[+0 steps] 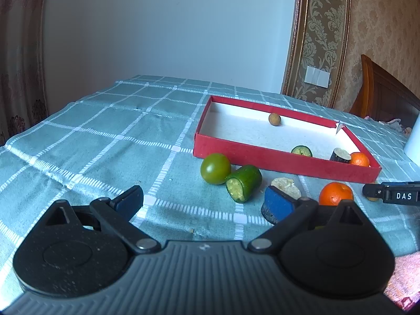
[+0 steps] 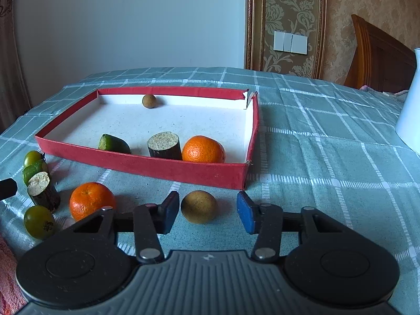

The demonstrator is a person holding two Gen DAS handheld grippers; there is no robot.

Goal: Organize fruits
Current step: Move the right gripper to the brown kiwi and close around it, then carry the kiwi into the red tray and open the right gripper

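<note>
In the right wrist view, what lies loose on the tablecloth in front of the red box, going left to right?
Green tomato → dark cut stub → orange → brown round fruit, which sits between the open fingers of the right gripper.

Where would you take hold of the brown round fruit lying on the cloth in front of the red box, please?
Grip the brown round fruit across its widest middle, coming in low from the near side. The open right gripper already has a finger either side. It is round with no flat face, so pinching off-centre would likely squeeze it out. The red box wall blocks the far side.
</note>
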